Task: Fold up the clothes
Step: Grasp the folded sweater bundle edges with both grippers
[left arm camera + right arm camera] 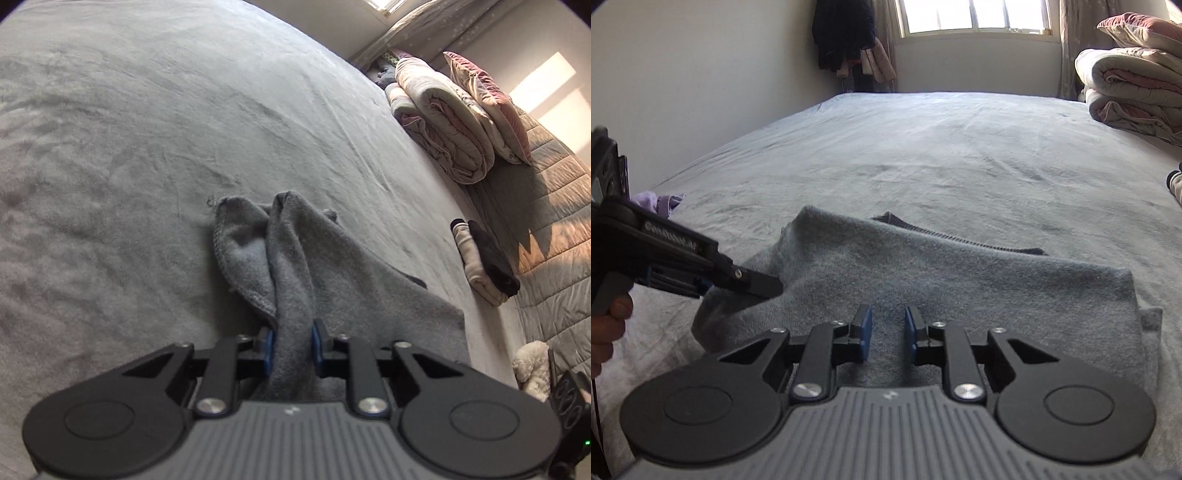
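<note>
Left claw [291,341] is clenched on a bunched ridge of the grey garment [960,280], which lies partly doubled over on the bed [923,155]. Right claw [888,332] sits low over the cloth, pads apart, nothing visibly between them. Risks, as I judge them: fleece bunched in the left pinch could slip or drag lower layers, skewing the fold; the zipper edge [960,238] could snag.

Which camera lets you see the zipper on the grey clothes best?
The right wrist view. The zipper runs in plain sight along the far edge of the grey garment there. In the left wrist view the garment hangs bunched from the left gripper, and no zipper can be made out.
</note>
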The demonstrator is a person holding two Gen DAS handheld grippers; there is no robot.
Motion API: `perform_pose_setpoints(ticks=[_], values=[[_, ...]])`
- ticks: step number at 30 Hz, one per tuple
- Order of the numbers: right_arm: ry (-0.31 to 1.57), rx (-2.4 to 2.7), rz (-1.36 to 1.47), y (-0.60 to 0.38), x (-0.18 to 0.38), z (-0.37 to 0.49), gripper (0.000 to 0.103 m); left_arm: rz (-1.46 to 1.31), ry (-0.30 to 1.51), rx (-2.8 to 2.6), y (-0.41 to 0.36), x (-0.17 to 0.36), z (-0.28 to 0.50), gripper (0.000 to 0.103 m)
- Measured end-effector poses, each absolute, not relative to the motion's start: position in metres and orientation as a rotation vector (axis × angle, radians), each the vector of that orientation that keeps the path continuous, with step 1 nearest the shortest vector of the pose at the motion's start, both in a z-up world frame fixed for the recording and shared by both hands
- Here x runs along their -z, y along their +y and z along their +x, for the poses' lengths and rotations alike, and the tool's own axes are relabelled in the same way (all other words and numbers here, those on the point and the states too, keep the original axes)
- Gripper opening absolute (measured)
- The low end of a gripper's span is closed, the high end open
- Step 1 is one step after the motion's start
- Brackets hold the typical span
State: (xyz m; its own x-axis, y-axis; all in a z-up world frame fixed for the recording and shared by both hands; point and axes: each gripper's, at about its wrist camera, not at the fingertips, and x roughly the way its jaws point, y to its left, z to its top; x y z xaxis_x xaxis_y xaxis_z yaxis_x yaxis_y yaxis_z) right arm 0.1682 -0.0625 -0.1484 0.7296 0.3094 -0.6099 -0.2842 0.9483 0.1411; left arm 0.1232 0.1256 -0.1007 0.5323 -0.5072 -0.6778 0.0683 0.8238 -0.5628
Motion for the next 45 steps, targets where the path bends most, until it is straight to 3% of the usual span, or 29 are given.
perform_pose_setpoints(ticks=[7, 9, 14, 18, 25, 40, 45], values=[[0.748, -0.361, 0.048, -0.068, 0.145, 0.178, 0.021, -0.481, 0.893, 0.435, 0.093, 0.063, 0.116, 0.019], [0.749, -0.356, 0.117, -0.083, 0.140, 0.176, 0.027, -0.454, 0.885, 0.462, 0.078, 0.053, 0.115, 0.019], [0.759, -0.322, 0.340, -0.132, 0.135, 0.172, 0.029, -0.379, 0.882, 0.550, 0.040, 0.041, 0.111, 0.020], [0.755, -0.305, 0.530, -0.172, 0.134, 0.162, 0.036, -0.358, 0.915, 0.618, 0.010, 0.047, 0.111, 0.020], [0.754, -0.249, 0.703, -0.217, 0.137, 0.148, 0.037, -0.334, 0.968, 0.702, -0.033, 0.066, 0.109, 0.020], [0.730, -0.256, 0.918, -0.247, 0.140, 0.137, 0.046, -0.394, 0.884, 0.785, -0.040, 0.044, 0.138, 0.033], [0.739, -0.277, 0.936, -0.242, 0.140, 0.138, 0.054, -0.406, 0.858, 0.759, -0.023, 0.037, 0.133, 0.036]])
